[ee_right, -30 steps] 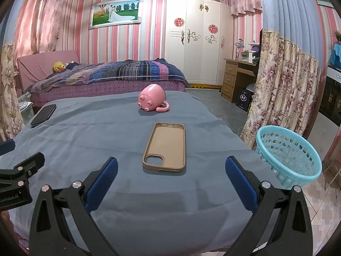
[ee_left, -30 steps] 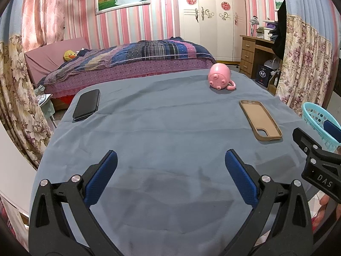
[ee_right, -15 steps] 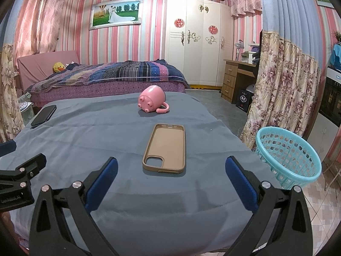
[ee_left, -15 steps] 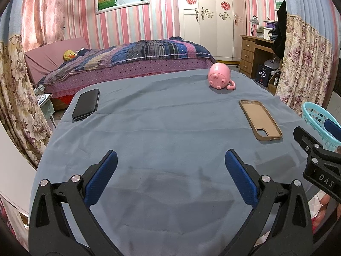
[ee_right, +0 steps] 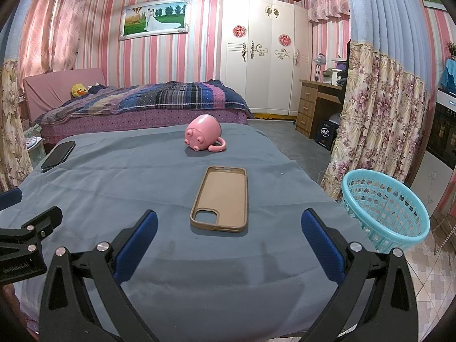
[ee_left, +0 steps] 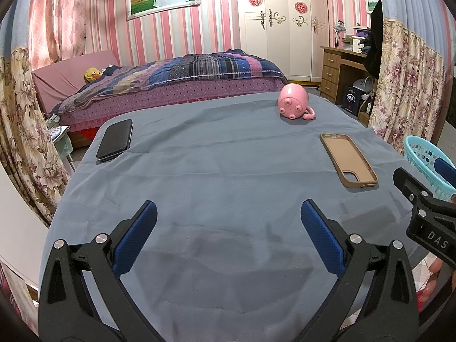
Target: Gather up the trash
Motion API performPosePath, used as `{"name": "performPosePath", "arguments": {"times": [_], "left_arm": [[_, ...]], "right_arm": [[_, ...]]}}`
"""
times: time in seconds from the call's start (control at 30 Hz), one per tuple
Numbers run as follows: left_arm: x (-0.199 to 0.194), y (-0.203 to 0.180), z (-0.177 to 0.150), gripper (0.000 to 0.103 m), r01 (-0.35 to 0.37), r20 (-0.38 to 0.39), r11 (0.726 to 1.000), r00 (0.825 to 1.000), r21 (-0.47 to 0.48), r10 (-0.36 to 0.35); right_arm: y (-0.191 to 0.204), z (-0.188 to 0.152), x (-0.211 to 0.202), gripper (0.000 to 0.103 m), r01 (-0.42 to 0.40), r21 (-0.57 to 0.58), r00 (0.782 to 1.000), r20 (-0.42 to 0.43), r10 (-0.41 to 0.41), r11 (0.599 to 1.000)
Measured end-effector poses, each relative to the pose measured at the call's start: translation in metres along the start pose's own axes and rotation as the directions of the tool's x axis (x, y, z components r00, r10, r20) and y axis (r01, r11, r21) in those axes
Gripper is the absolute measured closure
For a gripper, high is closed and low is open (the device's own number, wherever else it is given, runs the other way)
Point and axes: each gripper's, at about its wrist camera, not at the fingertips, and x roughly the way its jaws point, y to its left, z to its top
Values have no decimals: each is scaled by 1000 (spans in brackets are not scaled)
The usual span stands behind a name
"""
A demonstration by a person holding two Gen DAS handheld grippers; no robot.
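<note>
- Both tongs are released and empty: left gripper and right gripper hover with jaws spread wide above the near edge of the blue-grey cloth, neither touching anything
- No obvious trash is visible on the cloth; nothing crumpled, torn or wrapper-like shows in either view. Risk: an ordinary belonging is taken for trash
- Tan phone case lies flat just ahead of the right gripper, slightly left of its centre line. Risk: a flat, thin body on soft cloth gives the pads little edge to bite; closing on it is likely to pinch the cloth as well and drag it
- Pink pig-shaped mug lies on its side beyond the case, handle toward the right. Risk: a rounded body may roll away if nudged by a finger
- Black phone rests far ahead and to the left of the left gripper, near the cloth's left edge. Risk: a sideways push could slide it off
- Turquoise basket stands on the floor to the right of the right gripper, below table level, apparently empty. Risk: a release made short of its rim drops the item onto the tiles
- Grippers sit near each other; crossing paths could cause a collision
</note>
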Motion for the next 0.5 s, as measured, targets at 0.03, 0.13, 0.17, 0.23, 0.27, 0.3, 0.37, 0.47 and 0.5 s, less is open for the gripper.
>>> {"name": "performPosePath", "arguments": {"times": [0.03, 0.13, 0.17, 0.23, 0.27, 0.3, 0.37, 0.47, 0.5], "left_arm": [[0, 0, 0, 5, 0, 0, 1000, 1000, 0, 0], [0, 0, 0, 5, 0, 0, 1000, 1000, 1, 0], [0, 0, 0, 5, 0, -1, 1000, 1000, 1, 0], [0, 0, 0, 5, 1, -1, 1000, 1000, 2, -1], [0, 0, 0, 5, 1, -1, 1000, 1000, 3, -1], [0, 0, 0, 5, 1, -1, 1000, 1000, 3, -1], [1, 0, 0, 5, 0, 0, 1000, 1000, 3, 0], [1, 0, 0, 5, 0, -2, 1000, 1000, 3, 0], [1, 0, 0, 5, 0, -2, 1000, 1000, 2, 0]], "right_arm": [[0, 0, -1, 5, 0, 0, 1000, 1, 0, 1000], [0, 1, -1, 5, 1, -1, 1000, 3, -1, 1000], [0, 1, 1, 5, 1, 0, 1000, 3, -1, 1000], [0, 1, 1, 5, 1, 0, 1000, 2, -1, 1000], [0, 1, 0, 5, 1, -1, 1000, 2, -1, 1000], [-1, 1, 0, 5, 0, -1, 1000, 2, 0, 1000], [0, 1, 0, 5, 0, -1, 1000, 4, 0, 1000], [-1, 1, 0, 5, 1, 0, 1000, 3, -1, 1000], [-1, 1, 0, 5, 1, 0, 1000, 2, -1, 1000]]}}
